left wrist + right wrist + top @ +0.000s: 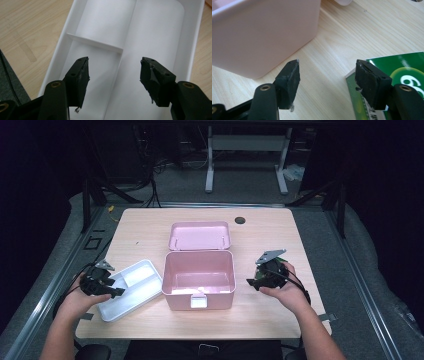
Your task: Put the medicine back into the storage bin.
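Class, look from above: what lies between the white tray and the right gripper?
The open pink box sits between the white tray and the right gripper, seen in the high view.

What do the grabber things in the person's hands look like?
Each hand holds a black tool. The left gripper and the right gripper each carry a grey three-cornered plate on top and trail a thin black cable. Each has two chunky black jaws with brass-coloured screws and scuffed pads. The forearms are bare, with no sleeves showing.
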Tool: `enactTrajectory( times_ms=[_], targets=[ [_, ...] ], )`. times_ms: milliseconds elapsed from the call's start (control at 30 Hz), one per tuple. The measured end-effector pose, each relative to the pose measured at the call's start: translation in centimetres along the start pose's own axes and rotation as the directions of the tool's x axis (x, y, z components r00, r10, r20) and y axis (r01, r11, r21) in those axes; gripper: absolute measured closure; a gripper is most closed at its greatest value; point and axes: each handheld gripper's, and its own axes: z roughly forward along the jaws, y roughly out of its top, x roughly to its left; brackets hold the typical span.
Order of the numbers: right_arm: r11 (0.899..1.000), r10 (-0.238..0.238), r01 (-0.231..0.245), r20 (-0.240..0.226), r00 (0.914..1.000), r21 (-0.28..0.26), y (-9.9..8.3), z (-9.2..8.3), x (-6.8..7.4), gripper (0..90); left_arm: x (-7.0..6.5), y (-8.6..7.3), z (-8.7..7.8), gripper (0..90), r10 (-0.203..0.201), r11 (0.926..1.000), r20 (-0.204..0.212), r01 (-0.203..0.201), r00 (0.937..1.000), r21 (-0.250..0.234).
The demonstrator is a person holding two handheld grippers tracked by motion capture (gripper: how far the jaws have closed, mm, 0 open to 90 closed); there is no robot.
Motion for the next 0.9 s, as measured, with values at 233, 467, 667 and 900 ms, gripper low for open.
enactTrajectory(
  times_ms=[233, 467, 667, 900],
  targets=[
    [0.997, 0.018, -0.02, 0.025, 0.9995, 0.073, 0.5, -0.1, -1.7, 22.5, 0.0, 0.1, 0.2, 34.2, -0.024, 0.9991, 0.011, 0.023, 0.9997, 0.034],
    [0.992, -0.033, 0.027, 0.045, 0.9985, 0.126, 1.3, -0.6, -3.0, 14.9, 0.1, 0.1, 0.2, 29.3, -0.048, 0.9983, -0.004, 0.048, 0.9988, 0.034],
    [0.982, -0.056, 0.048, 0.042, 0.9975, 0.183, 1.9, -0.4, -4.6, 13.2, 0.0, 0.1, 0.2, 29.2, -0.041, 0.9986, -0.008, 0.041, 0.9991, 0.032],
    [0.958, -0.087, 0.079, 0.017, 0.9961, 0.274, 2.4, 0.6, -6.6, 6.4, 0.2, 0.1, 0.0, 29.4, -0.042, 0.9986, -0.012, 0.043, 0.999, 0.031]
  ],
)
